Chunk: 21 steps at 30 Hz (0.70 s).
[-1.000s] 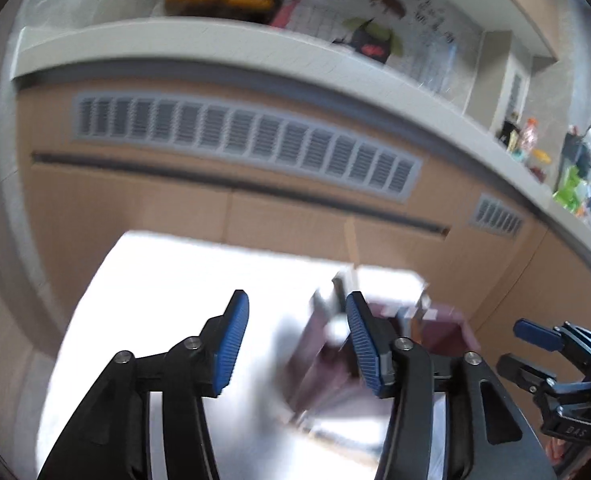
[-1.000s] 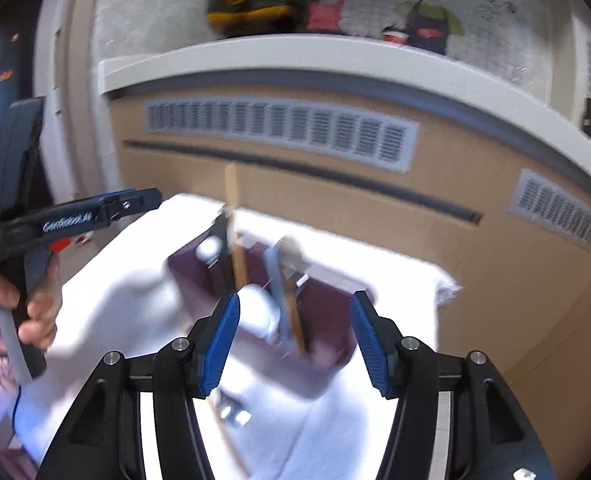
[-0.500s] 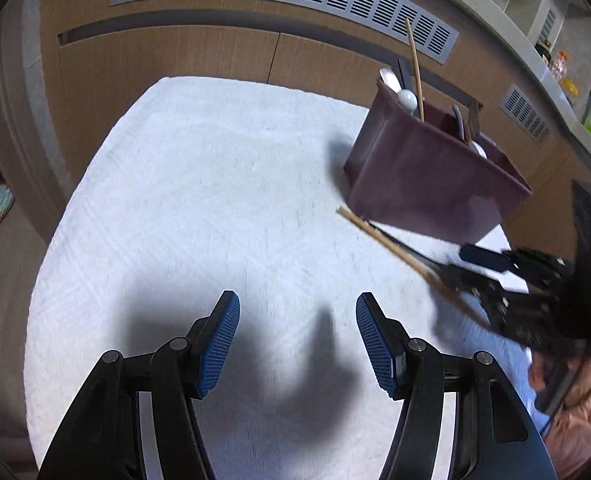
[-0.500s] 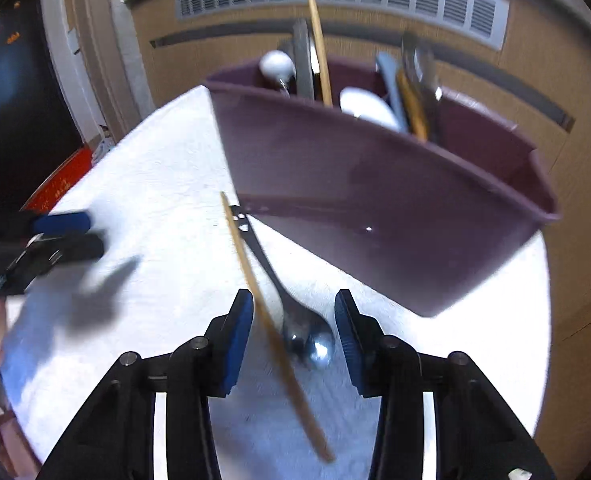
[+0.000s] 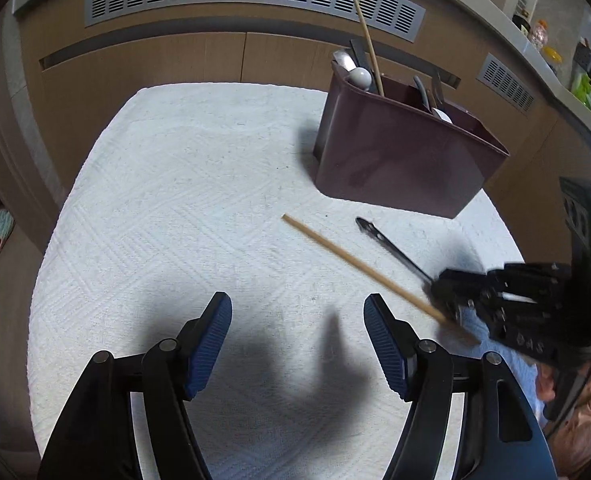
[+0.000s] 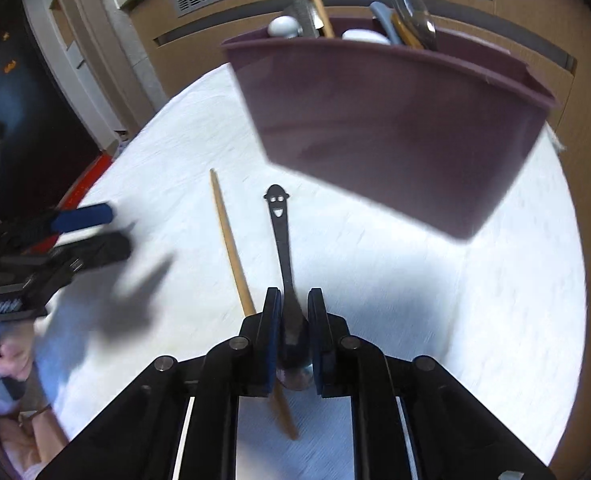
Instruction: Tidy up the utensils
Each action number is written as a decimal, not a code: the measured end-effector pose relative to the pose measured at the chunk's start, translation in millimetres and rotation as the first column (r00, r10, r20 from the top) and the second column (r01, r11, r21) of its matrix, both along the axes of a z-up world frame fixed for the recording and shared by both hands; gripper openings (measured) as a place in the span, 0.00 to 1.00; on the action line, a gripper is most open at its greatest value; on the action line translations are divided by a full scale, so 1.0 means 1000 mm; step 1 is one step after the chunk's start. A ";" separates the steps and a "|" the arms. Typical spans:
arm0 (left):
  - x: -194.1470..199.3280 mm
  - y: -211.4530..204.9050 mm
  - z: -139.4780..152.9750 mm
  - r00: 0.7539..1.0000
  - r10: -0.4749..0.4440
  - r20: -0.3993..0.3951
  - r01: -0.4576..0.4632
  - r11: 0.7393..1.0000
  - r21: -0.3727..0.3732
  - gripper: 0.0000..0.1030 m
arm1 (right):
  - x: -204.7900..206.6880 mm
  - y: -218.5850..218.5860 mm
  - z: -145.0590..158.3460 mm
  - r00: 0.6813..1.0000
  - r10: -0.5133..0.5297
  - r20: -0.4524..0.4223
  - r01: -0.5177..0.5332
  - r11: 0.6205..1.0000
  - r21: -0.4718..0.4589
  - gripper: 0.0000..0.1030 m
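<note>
Black spoon [image 6: 282, 240] sits between the closing right gripper [image 6: 294, 320] pads, ready for the bin [image 6: 395, 120] ahead; left gripper [image 5: 297, 344] opens, empty.

Spoon [image 6: 284, 240] bowl hidden between fingers [image 6: 270, 320]; holder [image 6: 395, 120] blurred.

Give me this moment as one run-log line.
right gripper: closing around spoon | left gripper: opening, empty | chopstick: on cloth | holder: upright
</note>
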<state>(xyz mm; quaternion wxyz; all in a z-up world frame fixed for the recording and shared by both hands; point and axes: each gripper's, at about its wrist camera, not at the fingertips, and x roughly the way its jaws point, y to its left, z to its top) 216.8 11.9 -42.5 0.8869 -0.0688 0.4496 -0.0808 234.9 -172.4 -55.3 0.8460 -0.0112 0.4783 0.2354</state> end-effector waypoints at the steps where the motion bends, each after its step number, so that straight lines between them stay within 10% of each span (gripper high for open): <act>1: -0.001 -0.002 0.000 1.000 -0.004 0.000 0.004 1.000 0.002 0.67 | -0.006 0.000 -0.001 1.000 0.005 -0.007 -0.005 1.000 0.014 0.12; 21: 0.001 -0.055 -0.018 0.987 -0.097 -0.128 0.107 0.991 0.077 0.67 | -0.058 -0.072 -0.009 0.977 -0.213 0.020 0.213 0.977 0.022 0.23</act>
